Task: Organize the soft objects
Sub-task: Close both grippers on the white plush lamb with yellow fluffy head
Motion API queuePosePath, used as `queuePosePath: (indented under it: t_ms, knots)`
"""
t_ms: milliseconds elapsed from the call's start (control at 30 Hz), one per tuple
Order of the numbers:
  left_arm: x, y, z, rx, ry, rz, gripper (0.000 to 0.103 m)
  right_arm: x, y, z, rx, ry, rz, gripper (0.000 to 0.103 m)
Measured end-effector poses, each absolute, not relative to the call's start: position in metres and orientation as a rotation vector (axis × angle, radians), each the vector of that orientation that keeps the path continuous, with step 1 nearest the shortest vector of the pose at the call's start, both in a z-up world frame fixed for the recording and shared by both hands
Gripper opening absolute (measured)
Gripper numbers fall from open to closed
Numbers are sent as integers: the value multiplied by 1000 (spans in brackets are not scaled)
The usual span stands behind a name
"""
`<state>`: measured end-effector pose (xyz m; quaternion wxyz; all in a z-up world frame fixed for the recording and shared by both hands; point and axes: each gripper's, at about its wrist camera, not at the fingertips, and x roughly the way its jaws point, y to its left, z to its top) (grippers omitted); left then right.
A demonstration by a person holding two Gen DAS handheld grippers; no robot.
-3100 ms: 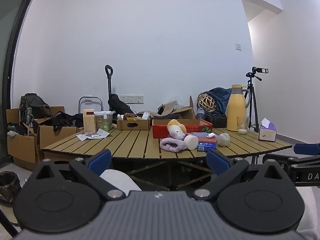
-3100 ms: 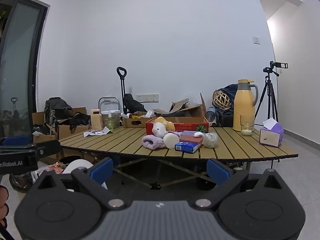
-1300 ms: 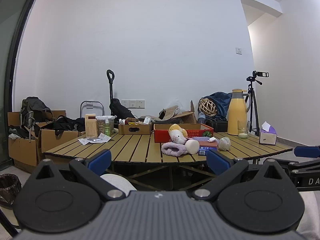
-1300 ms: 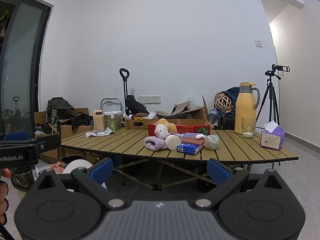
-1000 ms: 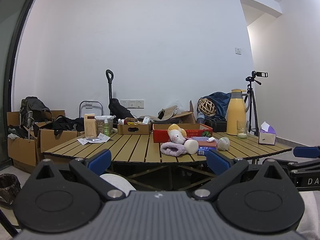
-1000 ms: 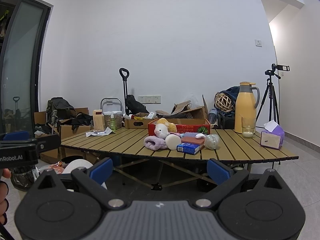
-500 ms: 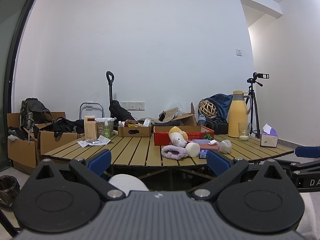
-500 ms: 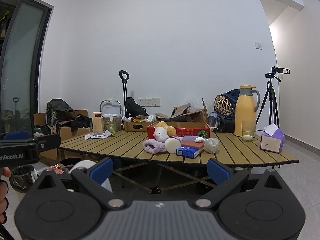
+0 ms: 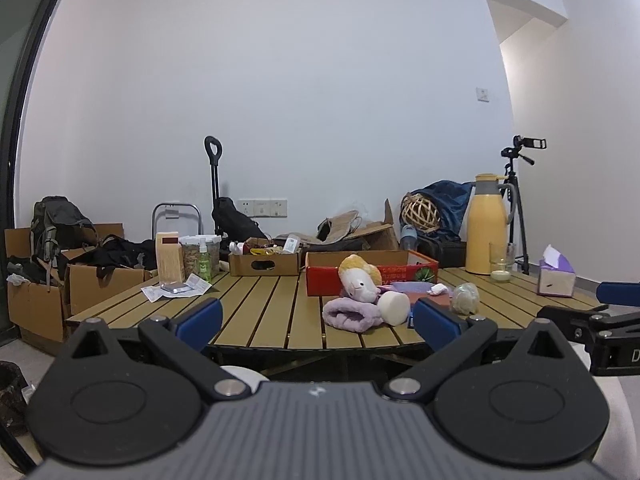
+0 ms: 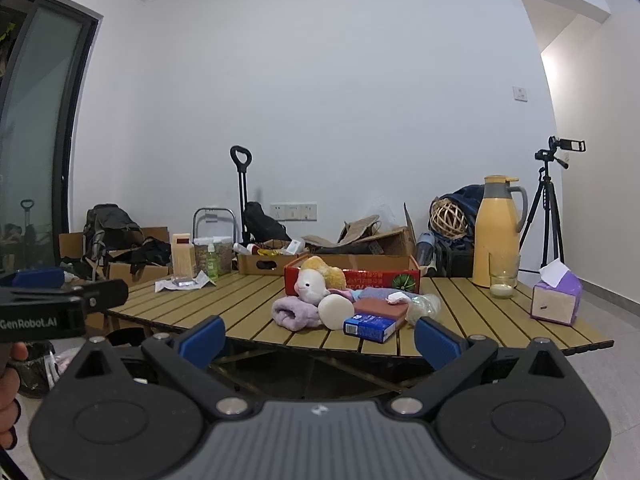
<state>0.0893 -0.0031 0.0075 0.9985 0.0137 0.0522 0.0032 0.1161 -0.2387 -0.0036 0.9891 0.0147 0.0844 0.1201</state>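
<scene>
You held both tools level, short of the near edge of the slatted table (image 9: 256,300), pointing across it.

Left gripper (image 9: 316,322): its 2 blue-padded fingers (image 9: 198,319) were spread wide, nothing between them. Right gripper (image 10: 318,334): likewise wide apart and holding nothing. In the left wrist view, the right tool showed at 3 o'clock, roughly level with the left one. In the right wrist view, the left tool sat at 9 o'clock, with your left hand (image 10: 10,392) wrapped on its grip below.

The soft items lay clustered on the table at 12 o'clock from both tools, apart from either pair of fingers:
- plush toy (image 10: 316,282), white face, yellow back, leaning against the red box (image 10: 372,276);
- rolled purple cloth (image 10: 294,312), touching the toy's front;
- round cream sponge (image 10: 335,311), just beside the cloth at its 3 o'clock.

A blue carton (image 10: 370,328) and a brown block (image 10: 380,307) lay just beside the sponge. A yellow jug (image 10: 498,228) and a tissue box (image 10: 556,300) stood well apart toward 2 o'clock.
</scene>
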Motion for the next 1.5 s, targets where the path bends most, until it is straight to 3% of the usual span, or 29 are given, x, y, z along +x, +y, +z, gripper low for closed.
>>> queuePosePath:
  t_ms: [433, 533, 600, 667, 733, 967, 1033, 1100, 1267, 1367, 1433, 1467, 1500]
  knots:
    - [239, -6, -12, -5, 254, -52, 103, 265, -252, -22, 88, 266, 209, 97]
    - [289, -11, -19, 7, 298, -81, 95, 312, -253, -33, 111, 332, 222, 84]
    - [322, -12, -21, 8, 330, -103, 84, 339, -251, -39, 127, 366, 247, 77]
    - [353, -10, -21, -7, 358, -105, 76, 365, -247, -43, 132, 387, 262, 75]
    - [381, -7, -19, -38, 386, -119, 76, 391, -244, -44, 122, 398, 278, 72]
    - [480, -27, -28, -25, 484, -196, 85, 521, -244, -33, 246, 488, 374, 71]
    - [501, -27, -32, -60, 512, -201, 80, 559, -239, -36, 295, 531, 433, 71]
    - [514, -15, -35, -116, 518, -238, 67, 590, -230, -41, 321, 569, 488, 72]
    - [528, 24, -44, -245, 542, -159, 55, 637, -199, -57, 295, 611, 574, 72]
    - [542, 36, -48, -346, 584, -244, 58, 650, -191, -65, 316, 623, 590, 71]
    - [552, 36, -48, -324, 579, -228, 54, 654, -189, -67, 320, 622, 557, 57]
    - [557, 38, -47, -320, 577, -216, 46, 657, -190, -68, 332, 625, 553, 55]
    - [562, 42, -47, -330, 576, -214, 43, 659, -191, -66, 336, 626, 531, 45]
